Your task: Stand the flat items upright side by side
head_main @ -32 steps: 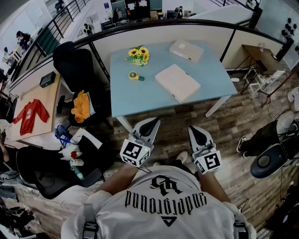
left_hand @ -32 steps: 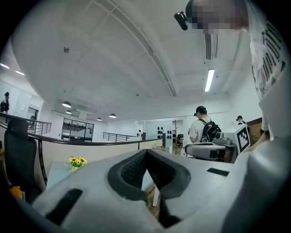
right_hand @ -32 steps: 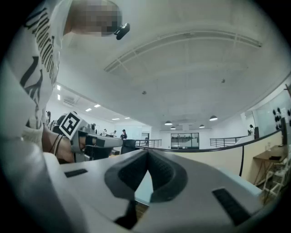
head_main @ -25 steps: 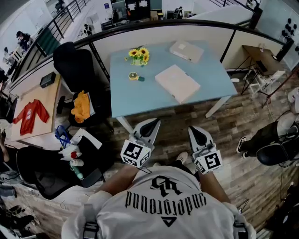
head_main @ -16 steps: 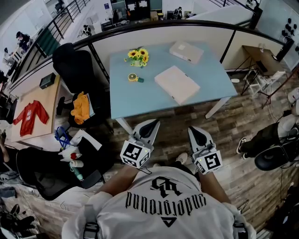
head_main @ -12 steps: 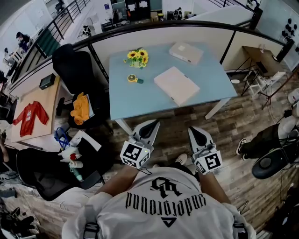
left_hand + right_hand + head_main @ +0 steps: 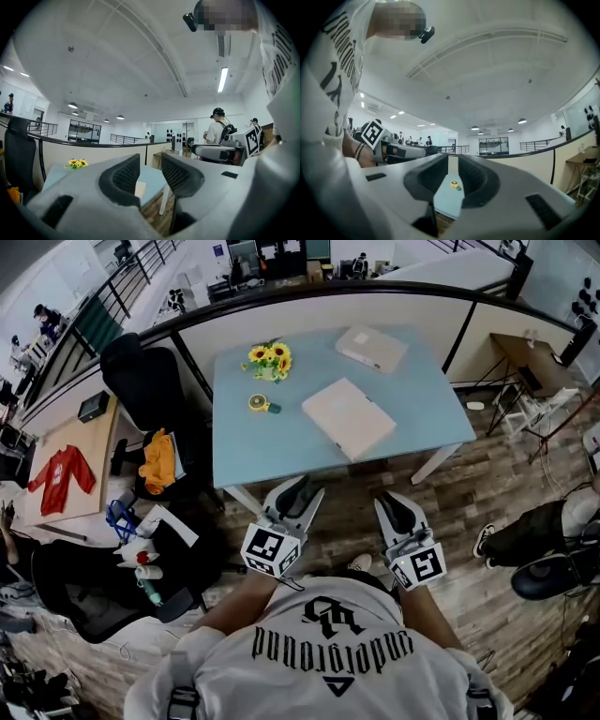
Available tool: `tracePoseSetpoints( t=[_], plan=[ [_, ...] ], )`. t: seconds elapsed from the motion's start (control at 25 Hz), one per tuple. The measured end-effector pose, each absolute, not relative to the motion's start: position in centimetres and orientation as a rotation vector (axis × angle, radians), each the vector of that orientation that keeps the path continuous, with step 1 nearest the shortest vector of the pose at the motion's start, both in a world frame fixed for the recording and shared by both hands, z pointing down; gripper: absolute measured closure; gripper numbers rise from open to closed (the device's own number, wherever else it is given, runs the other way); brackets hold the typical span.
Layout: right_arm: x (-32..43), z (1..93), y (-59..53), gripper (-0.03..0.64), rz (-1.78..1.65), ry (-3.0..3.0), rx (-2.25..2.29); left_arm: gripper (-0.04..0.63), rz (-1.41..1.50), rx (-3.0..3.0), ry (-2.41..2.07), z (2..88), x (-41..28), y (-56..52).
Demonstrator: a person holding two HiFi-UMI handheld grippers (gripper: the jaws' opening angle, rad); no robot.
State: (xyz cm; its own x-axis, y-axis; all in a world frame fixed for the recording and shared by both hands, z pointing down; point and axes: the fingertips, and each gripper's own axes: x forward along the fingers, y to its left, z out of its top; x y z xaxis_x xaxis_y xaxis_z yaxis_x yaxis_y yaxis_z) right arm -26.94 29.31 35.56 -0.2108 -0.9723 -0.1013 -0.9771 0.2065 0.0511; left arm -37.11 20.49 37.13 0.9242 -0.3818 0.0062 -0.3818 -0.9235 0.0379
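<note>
- Shifted left and a little lower in the head view since half a second ago: the light-blue table (image 7: 427, 413) with everything on it.
- At lower centre-left, left gripper (image 7: 298, 487): just been opening, from shut to a middling gap, with nothing between the pads; far off through the gap in the left gripper view (image 7: 151, 164), only the table and the floor.
- At lower centre-right, right gripper (image 7: 389, 502): just been opening too, but only to a thin slit, holding nothing (image 7: 453, 165).
- Both short of the table's near edge, well apart from anything on it.
- Moved at the far right edge: a seated person's legs (image 7: 525, 526).
- Counted on the table, left to right: one small yellow round thing (image 7: 258, 404), one bunch of sunflowers (image 7: 265, 358), two flat beige items.
- Nearer flat item (image 7: 350, 418) lying flat at the table's middle; farther flat item (image 7: 372, 348) lying flat near the back edge, apart from the first; neither upright.
- Two grippers, one table.
</note>
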Motion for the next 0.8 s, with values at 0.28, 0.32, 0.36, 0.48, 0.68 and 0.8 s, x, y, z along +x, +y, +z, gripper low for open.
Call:
tracePoseSetpoints(
  t=[0.28,0.32,0.36,0.48,0.68,0.8],
  plan=[
    [-21.1,36.6,27.3,0.387,0.090,2.461,-1.901,0.330,0.035,3.011,-0.631,38.3,-30.6,18.5],
    [-20.1,36.7,27.0,0.377,0.080,2.470,-1.896,0.327,0.043,3.010,-0.626,38.5,-29.4,18.2],
    [-19.1,36.9,26.8,0.368,0.071,2.477,-1.893,0.325,0.050,3.009,-0.620,38.7,-28.2,18.0],
    [-16.1,37.2,26.5,0.360,0.062,2.490,-1.890,0.314,0.057,3.010,-0.600,38.9,-24.6,17.7],
    [-12.2,37.7,26.8,0.357,0.051,2.477,-1.909,0.314,0.060,3.015,-0.570,39.3,-20.1,18.0],
    [-10.6,38.1,26.9,0.357,0.027,2.465,-1.922,0.314,0.071,3.010,-0.554,39.7,-18.4,18.0]
  ],
)
